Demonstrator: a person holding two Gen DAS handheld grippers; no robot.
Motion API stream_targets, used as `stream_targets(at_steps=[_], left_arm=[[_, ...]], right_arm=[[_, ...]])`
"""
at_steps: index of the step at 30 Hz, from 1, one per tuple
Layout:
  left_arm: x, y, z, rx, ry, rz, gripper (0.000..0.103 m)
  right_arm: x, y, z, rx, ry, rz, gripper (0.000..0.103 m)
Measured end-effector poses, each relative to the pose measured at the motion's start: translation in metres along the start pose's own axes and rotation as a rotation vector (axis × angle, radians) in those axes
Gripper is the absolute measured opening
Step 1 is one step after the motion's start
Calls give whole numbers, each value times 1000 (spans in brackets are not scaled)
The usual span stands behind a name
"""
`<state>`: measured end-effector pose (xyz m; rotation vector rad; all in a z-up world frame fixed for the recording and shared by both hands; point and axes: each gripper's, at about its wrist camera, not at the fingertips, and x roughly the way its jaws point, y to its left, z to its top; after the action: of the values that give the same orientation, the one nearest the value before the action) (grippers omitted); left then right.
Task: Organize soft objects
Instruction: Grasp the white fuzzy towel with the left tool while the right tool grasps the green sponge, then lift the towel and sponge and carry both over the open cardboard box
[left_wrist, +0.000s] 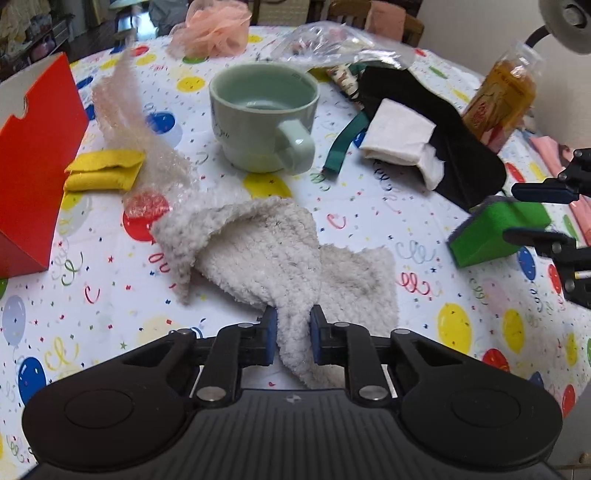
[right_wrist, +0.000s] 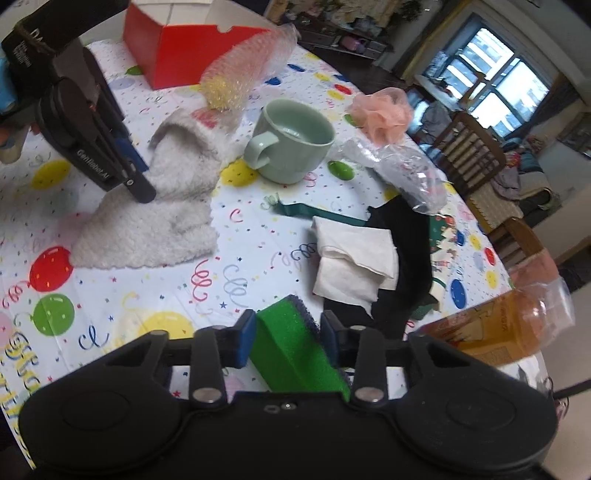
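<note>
Fluffy white cloth (left_wrist: 258, 251) pinched in left claw (left_wrist: 293, 338); right claw (right_wrist: 288, 341) grips green sponge (right_wrist: 291, 350).

1. Fluffy cream knitted cloth (left_wrist: 266, 254), crumpled, one end bunched and pinched between the left jaws, the rest spread on the table just ahead of them
2. Green rectangular sponge with dark scouring layer (right_wrist: 291, 347), tilted, gripped between the right jaws

I see a fluffy, nubbly cream towel (left_wrist: 266, 251), a porous green sponge (right_wrist: 291, 350) with a rough dark scouring face, a glossy glazed ceramic mug (left_wrist: 262, 118), crinkly clear bubble wrap (left_wrist: 122, 107) and the worktop's (left_wrist: 369, 229) smooth printed plastic cover.
</note>
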<state>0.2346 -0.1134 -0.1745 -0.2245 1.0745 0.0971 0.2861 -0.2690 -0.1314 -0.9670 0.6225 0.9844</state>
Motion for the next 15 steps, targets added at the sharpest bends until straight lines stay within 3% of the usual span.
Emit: stream_targets(at_steps=[6,15], left_arm=[[-20,2,4,12,-57,-17,16],[-51,12,7,6,-122,-37,16]], right_arm=[[-17,-7,0,153,-19,-39,12],[-43,-22,-2,376,-60,-43,5]])
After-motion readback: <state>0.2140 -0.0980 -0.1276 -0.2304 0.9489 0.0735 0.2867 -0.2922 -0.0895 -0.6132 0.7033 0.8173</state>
